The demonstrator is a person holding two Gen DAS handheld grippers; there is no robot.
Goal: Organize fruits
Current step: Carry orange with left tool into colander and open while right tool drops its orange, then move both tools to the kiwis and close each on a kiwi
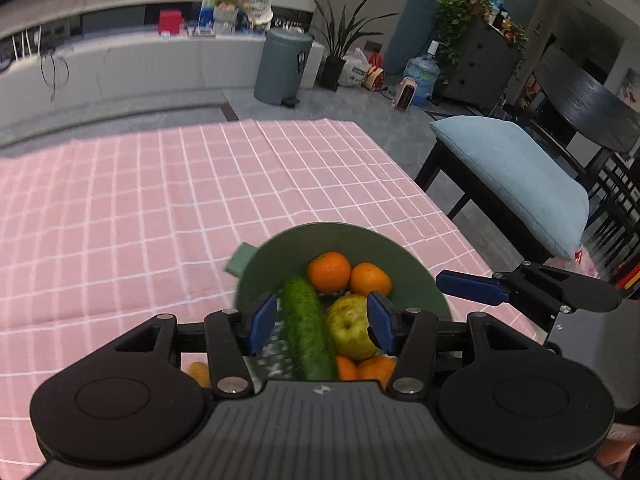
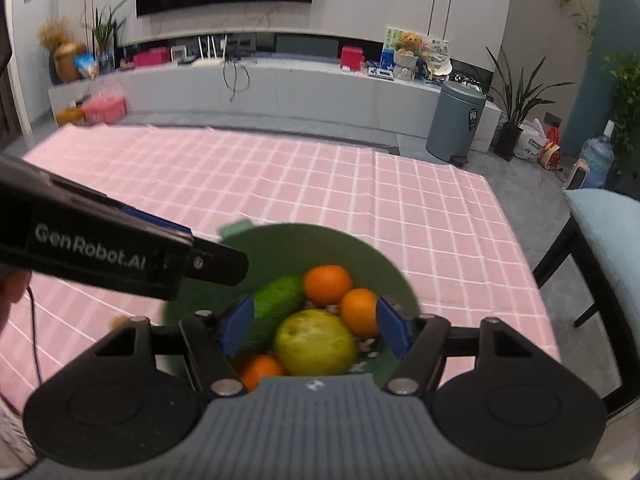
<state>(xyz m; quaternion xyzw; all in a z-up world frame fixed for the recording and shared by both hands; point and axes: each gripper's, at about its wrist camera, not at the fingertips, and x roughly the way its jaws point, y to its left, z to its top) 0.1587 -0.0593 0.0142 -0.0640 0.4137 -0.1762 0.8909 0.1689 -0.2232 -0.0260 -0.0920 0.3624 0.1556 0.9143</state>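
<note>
Hovering over the green bowl (image 1: 400,256) on the desk (image 1: 120,208), both grippers' fingers gape empty. Cucumber (image 1: 308,332), apple (image 1: 350,330) and oranges (image 1: 329,272) lie inside, between and below them

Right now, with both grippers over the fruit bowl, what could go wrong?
1. The left gripper and right gripper hover open over the same green bowl; they could collide.
2. Cucumber, green apple and oranges lie packed together, so grabbing one may knock another.
3. The bowl sits near the table's edge and could slide.
</note>
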